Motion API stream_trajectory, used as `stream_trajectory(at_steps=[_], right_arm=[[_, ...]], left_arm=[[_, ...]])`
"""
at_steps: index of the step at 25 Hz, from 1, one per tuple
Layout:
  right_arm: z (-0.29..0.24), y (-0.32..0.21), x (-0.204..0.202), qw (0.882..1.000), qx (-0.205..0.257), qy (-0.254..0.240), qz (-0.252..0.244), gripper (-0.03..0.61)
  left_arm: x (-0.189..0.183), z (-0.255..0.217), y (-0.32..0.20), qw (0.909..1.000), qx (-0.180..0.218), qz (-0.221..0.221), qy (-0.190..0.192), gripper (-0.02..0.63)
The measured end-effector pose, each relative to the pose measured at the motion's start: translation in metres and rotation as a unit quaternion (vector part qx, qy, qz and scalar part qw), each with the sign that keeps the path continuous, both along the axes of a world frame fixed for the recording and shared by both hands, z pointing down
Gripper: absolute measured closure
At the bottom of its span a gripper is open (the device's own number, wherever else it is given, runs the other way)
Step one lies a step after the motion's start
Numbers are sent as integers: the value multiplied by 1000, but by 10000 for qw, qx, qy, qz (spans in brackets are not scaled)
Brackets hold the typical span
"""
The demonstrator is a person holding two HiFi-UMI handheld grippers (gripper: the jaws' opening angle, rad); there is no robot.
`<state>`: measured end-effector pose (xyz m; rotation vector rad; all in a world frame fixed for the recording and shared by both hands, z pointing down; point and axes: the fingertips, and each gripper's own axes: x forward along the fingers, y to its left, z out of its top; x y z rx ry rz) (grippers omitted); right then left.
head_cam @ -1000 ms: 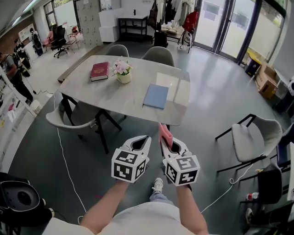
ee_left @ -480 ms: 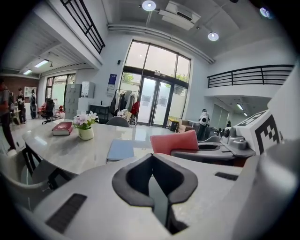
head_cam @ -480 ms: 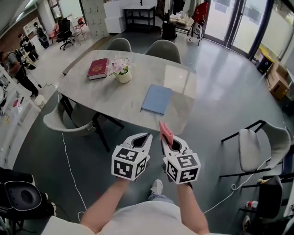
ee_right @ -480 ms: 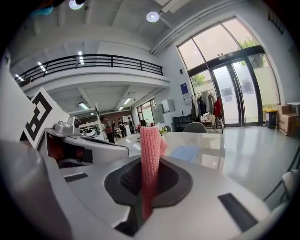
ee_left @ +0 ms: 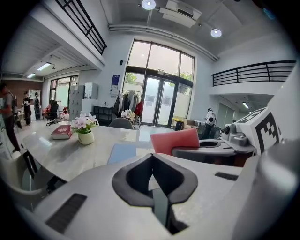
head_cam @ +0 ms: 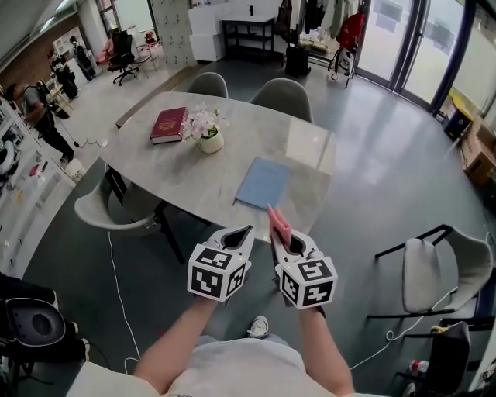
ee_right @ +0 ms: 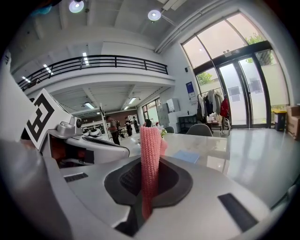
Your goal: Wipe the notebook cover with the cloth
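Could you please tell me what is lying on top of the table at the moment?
The table carries a blue notebook, a red book and a small pot of flowers. The pink cloth in the right gripper covers a bit of its near edge.

Place: I read an open office hall | ahead of my right tongs: meeting table, grey chairs | far left of them: swivel chair, people standing | ahead-right: glass doors, hung coats | above: railed mezzanine, ceiling spots.
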<state>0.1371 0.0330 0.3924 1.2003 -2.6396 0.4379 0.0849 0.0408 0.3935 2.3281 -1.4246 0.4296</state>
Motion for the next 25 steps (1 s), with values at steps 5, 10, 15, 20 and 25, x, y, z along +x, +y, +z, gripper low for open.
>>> stream_trajectory(at_steps=[5,10,15,20,25], right_arm=[[2,-14,2,9998,49,93,-182,565],[3,-24,5,9995,61,171,-259,565],[9,-38,4,9990,54,264,-369,565],[16,-60,2,9984,61,373,-418,565],[29,-93,-6,9974,44,562,-440,565]], left_arm=[[-5,10,-13,9998,-94,-195,8,606],[-4,6,-22,9997,3,-260,22,606],[-4,6,-36,9994,56,-328,30,606],[-5,13,-57,9994,46,-320,86,606],[-11,29,-90,9997,-13,-213,149,606]])
